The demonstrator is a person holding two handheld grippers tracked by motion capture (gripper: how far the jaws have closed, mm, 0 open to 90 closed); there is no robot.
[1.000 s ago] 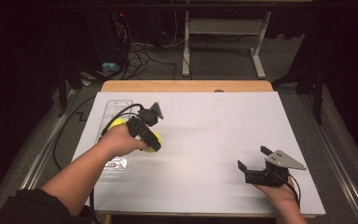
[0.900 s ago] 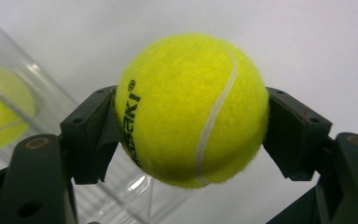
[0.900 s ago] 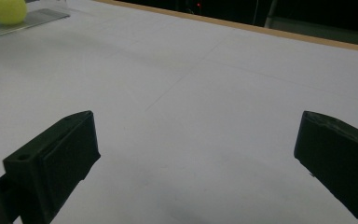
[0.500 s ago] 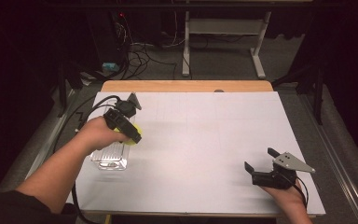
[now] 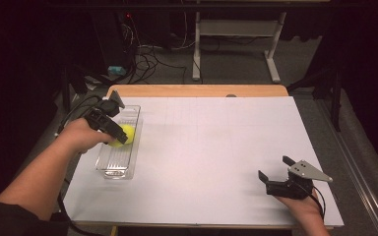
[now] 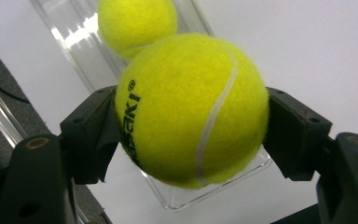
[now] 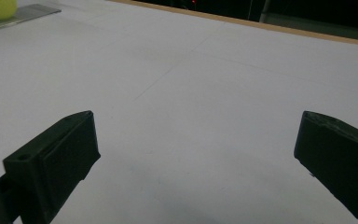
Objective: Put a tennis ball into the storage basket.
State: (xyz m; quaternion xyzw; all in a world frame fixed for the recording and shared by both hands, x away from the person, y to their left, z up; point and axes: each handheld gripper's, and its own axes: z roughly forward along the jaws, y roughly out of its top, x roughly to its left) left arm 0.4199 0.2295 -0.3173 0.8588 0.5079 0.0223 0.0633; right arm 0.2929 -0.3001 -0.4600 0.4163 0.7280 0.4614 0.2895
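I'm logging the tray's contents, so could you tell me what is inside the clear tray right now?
One tennis ball lies inside the clear tray. The left gripper holds a second tennis ball above the tray, which covers part of its floor, so anything beneath it cannot be seen.

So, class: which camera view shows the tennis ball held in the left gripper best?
The left gripper view: the held tennis ball sits close up between both jaws, print and seam readable, above the clear tray. The high view shows it small and partly hidden by the left gripper. The right gripper view shows a yellow ball at its top-left corner; which one is unclear.
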